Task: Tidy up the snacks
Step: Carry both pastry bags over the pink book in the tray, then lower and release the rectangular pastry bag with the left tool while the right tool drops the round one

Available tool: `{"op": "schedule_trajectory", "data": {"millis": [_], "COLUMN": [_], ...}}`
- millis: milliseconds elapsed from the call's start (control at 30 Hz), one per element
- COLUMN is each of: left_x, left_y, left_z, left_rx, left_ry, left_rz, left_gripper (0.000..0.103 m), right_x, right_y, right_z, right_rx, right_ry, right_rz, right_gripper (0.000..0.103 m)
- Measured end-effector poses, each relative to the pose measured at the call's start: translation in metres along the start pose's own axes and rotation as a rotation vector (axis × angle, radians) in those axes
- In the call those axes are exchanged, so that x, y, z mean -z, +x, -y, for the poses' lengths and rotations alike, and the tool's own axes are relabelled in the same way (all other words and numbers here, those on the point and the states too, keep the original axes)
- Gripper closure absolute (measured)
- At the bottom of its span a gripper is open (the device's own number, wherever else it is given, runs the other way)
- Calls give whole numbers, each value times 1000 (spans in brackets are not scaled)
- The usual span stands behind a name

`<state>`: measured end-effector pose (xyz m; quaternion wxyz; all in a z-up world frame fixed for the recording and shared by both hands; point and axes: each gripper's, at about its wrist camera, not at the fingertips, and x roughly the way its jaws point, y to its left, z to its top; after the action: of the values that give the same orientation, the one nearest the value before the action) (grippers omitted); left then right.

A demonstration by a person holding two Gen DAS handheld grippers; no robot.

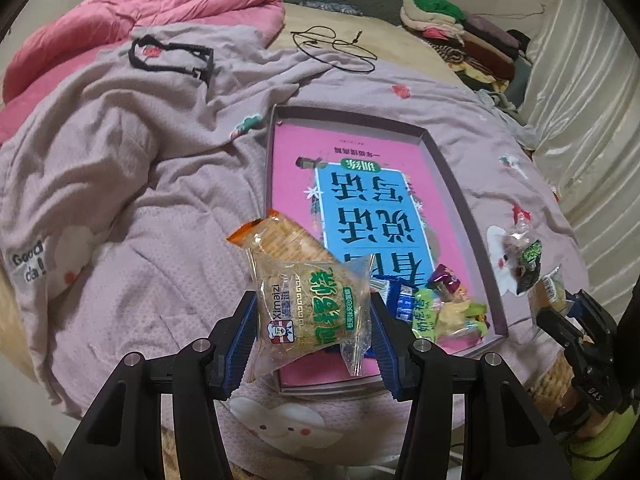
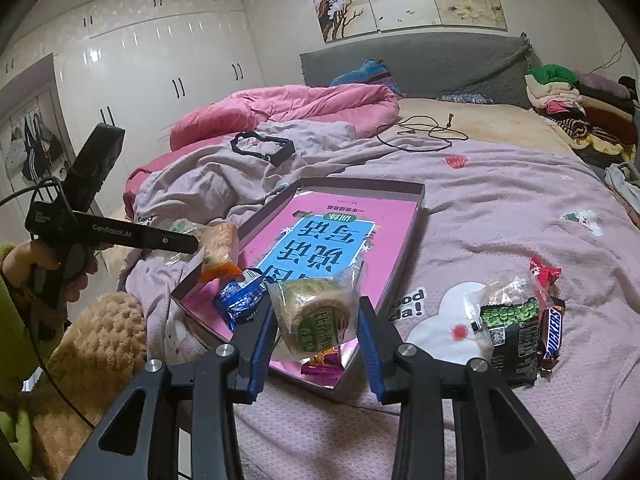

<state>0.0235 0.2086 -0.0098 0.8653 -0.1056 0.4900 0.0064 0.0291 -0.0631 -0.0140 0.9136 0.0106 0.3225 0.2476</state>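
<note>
Under 2 held packets (image 1: 308,300), half-hidden tray (image 1: 460,200) snacks (image 1: 448,304)

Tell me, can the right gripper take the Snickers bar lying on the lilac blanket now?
Probably not yet: the right gripper is shut on a round cake in clear wrapping. The brown Snickers bar itself lies uncovered on the lilac blanket.

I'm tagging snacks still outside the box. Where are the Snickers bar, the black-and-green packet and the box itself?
Snickers bar (image 2: 554,330), right wrist view, on its lettering.
Black-and-green packet (image 2: 512,330), right wrist view, wrapper front.
Box (image 2: 360,185), right wrist view, far rim.
</note>
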Motion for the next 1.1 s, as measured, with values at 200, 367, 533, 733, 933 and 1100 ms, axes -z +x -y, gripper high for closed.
{"op": "schedule_trajectory", "data": {"millis": [200,367,533,733,933,1100], "left_x": [1,1,-1,-3,-8,-11], "left_y": [16,28,37,50,56,58], "left_z": [3,10,12,13,11,12], "left_rx": [23,48,68,87,93,91], "left_ry": [12,24,24,20,14,15], "left_rz": [-20,-33,-41,-54,-44,-36], "left_gripper": [48,48,48,48,47,47], "right_x": [-1,-1,-1,-3,-5,-7], "right_y": [5,8,12,16,24,35], "right_z": [-1,-1,-1,0,0,-5], "right_rx": [5,6,7,16,21,29], "right_ry": [-5,-5,-2,-3,-5,-17], "right_rz": [-10,-14,-20,-21,-31,-43], "right_gripper": [63,63,63,63,63,63]}}
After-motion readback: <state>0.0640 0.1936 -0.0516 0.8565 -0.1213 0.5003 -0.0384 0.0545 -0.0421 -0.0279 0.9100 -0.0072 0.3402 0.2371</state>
